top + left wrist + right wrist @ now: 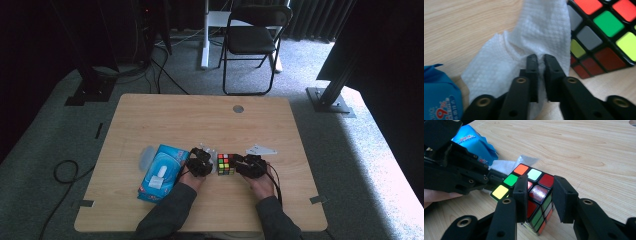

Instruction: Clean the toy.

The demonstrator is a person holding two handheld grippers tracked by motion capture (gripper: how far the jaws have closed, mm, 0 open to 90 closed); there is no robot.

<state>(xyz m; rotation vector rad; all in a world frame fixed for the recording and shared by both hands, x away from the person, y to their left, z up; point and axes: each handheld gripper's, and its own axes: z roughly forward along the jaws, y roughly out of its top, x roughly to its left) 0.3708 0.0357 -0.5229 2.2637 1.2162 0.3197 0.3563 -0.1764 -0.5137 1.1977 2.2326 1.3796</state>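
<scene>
We hold the puzzle cube [225, 164] near the front middle of the desk [165, 115], clamped between the jaws of our right gripper [540, 192], which press on 2 opposite faces and keep it steady. Our left gripper [540, 62] has its jaws nearly together, pinching a fold of the white wet wipe [524, 50]; no gap shows beyond the cloth itself. The wipe lies on the desk just beside the cube, its edge touching the cube's lower side in the left gripper view. The blue wipes pack [162, 172] rests to the left, near our left hand.

We judge the wipe is drawn and gripped, and the cube secured. What remains, as we read it, is the wiping itself: lifting the wipe onto the cube's faces and rubbing them.
</scene>
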